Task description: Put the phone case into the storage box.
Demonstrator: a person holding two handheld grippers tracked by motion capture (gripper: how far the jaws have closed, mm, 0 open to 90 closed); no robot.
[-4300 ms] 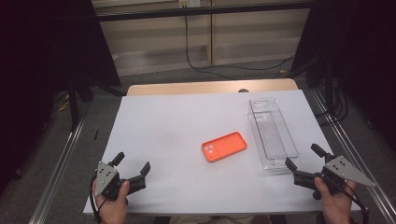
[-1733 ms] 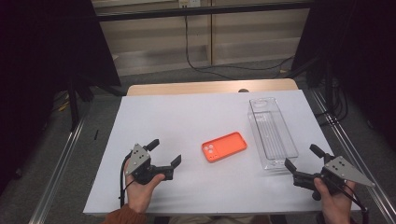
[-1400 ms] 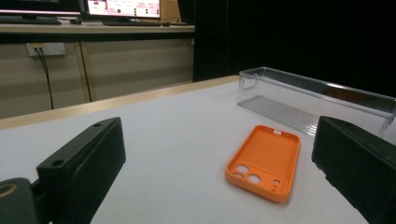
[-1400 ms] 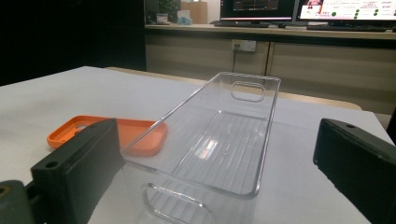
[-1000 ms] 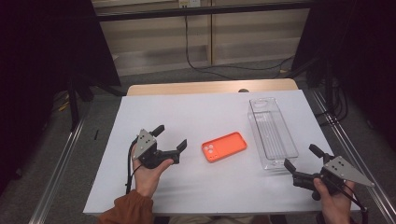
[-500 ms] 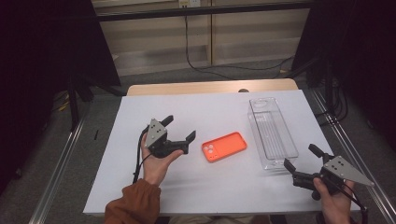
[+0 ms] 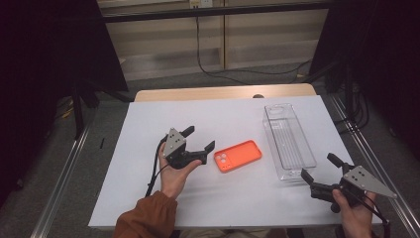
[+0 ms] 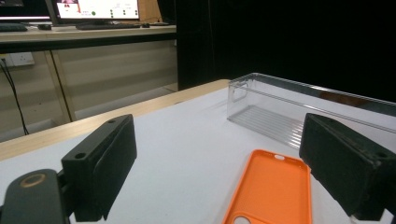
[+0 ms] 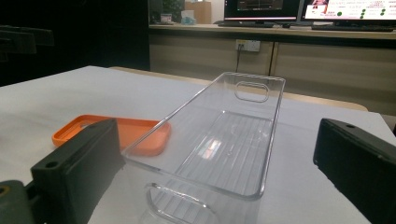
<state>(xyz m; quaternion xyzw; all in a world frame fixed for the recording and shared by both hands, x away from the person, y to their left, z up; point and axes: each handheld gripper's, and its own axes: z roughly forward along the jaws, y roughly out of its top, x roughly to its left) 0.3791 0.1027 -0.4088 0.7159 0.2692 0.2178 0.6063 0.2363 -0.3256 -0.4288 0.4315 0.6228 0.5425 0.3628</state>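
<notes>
Orange phone case, one, face-down at centre of white table.

Lying flat, just right of left gripper; that gripper's jaws spread wide, lately narrowing a little, nothing between them, case just ahead and not touched. Clear plastic tray, one, long and ribbed, right of case, near it but apart. Right gripper, at near right corner, jaws apart and empty, pointed at tray's near end. Grippers: two, each held in one hand. Surface: white sheet over wooden top, wood edge showing at far side. Room: dim, dark curtains left and right, pale cabinet and trailing cable beyond, lit monitors on far desk.
</notes>
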